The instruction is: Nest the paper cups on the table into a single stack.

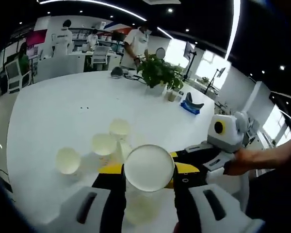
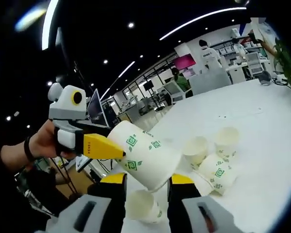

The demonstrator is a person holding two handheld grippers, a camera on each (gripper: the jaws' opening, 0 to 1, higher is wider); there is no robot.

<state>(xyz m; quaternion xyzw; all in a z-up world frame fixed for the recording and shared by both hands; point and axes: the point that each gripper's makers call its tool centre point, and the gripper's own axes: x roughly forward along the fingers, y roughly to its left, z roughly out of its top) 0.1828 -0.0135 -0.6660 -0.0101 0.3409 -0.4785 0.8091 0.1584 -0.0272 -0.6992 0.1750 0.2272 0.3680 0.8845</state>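
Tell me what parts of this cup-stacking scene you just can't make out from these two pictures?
- Left gripper view: the held cup hides the jaw tips and the table beneath it.
- Right gripper view: the tilted cup covers the right gripper tips and part of the cup below.
- Left gripper view: the items beside the plant are too small to identify.

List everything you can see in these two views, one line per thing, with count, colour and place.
held cup: one, white with green print, tilted in the left gripper
second cup: one, white, between the right gripper's jaws; grip unclear
upright cups: three, white, on the table
tipped cup: one, white and green, lying beside them
table: one, white
potted plant: one, green, far edge
people: several, white tops, background
left gripper: black, yellow tips
right gripper: same colours
hands: one per gripper
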